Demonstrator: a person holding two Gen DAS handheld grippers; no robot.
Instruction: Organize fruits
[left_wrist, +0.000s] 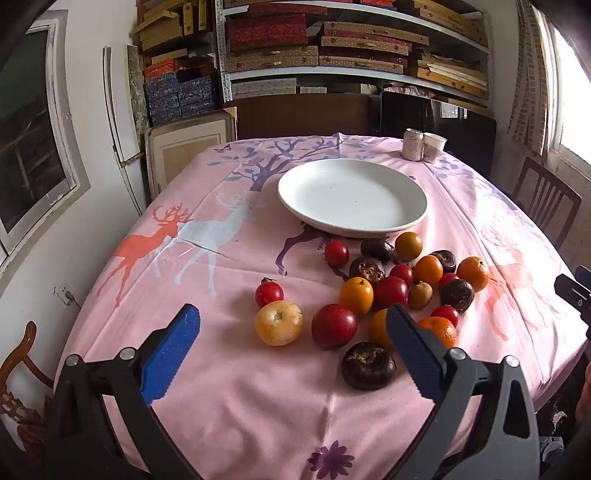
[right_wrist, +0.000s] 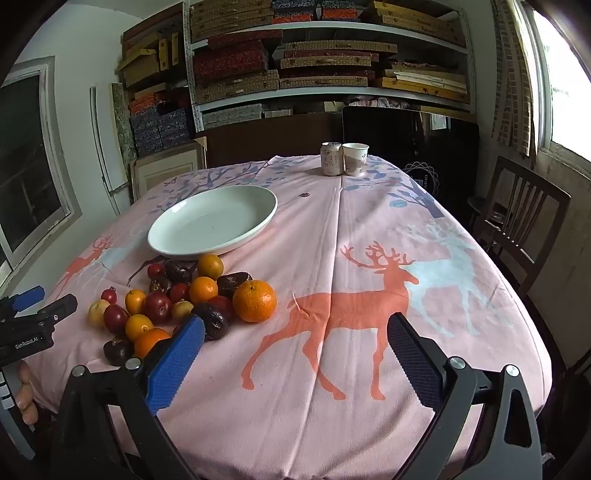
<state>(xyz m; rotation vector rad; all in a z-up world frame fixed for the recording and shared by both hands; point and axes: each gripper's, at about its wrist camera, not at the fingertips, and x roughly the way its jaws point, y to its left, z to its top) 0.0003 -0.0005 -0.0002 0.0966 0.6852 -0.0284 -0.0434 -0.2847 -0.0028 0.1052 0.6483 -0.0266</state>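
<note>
Dark fruit (left_wrist: 368, 365) sits nearest left gripper (left_wrist: 291, 328), jaws wide, empty; right gripper (right_wrist: 295, 332) likewise. Approx: straddle it squarely, squeeze gently; prob bruises easily.

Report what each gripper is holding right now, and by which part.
Nothing is held. The left gripper and right gripper are both open above the tablecloth, and all the fruit lies loose beside the empty plate.

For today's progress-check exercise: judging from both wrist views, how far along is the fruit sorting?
Done: nothing visible; the white plate holds no fruit. In hand: nothing; the left claw and right claw are both open and hold nothing, the left one facing the yellow fruit and red plum. Left: the whole fruit pile lies on the tablecloth beside the plate.
</note>
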